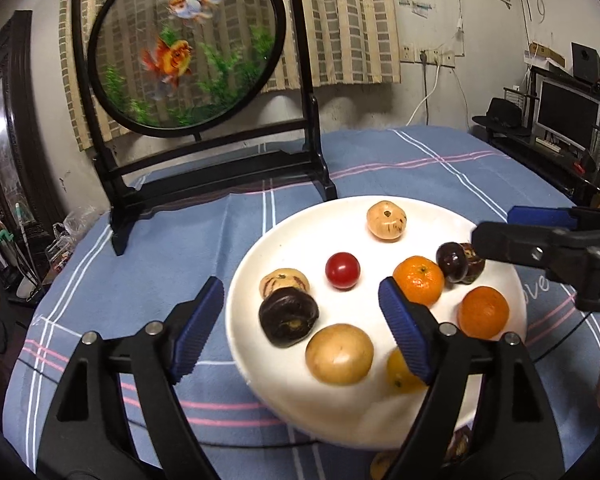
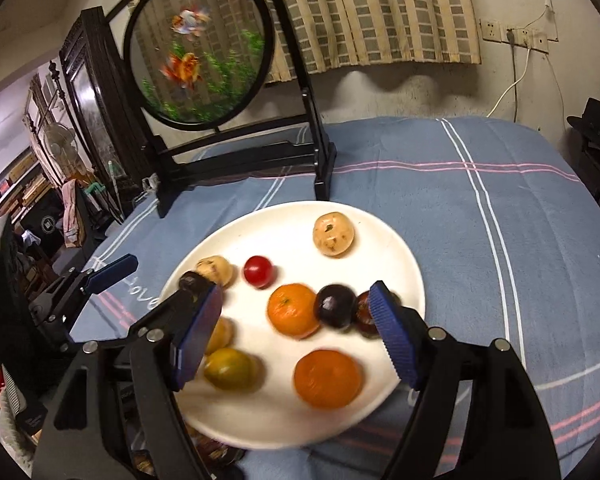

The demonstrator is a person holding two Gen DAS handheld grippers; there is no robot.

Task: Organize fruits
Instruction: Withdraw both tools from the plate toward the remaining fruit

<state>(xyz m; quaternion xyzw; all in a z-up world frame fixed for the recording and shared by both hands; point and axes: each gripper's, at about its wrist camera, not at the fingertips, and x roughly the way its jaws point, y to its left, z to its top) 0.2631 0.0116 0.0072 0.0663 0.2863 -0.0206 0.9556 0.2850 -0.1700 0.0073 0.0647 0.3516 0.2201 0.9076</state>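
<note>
A white plate (image 1: 380, 412) lies on the blue checked cloth and holds several fruits: two oranges (image 1: 419, 285) (image 1: 483, 312), a red cherry tomato (image 1: 342, 270), tan round fruits (image 1: 386, 220) (image 1: 339, 353), dark purple fruits (image 1: 288, 316) (image 1: 453, 261) and a yellow fruit (image 1: 400, 372). My left gripper (image 1: 300, 328) is open and empty, low over the plate's near side. My right gripper (image 2: 296, 332) is open and empty over the plate (image 2: 380, 248); the orange (image 2: 293, 310) and a dark fruit (image 2: 334, 305) lie between its fingers. It also shows in the left wrist view (image 1: 496, 232).
A black framed stand with a round goldfish panel (image 1: 184, 52) stands at the back left of the table. More fruit (image 1: 458, 446) lies under the plate's near edge. Shelves and a monitor (image 1: 568, 116) are at the right.
</note>
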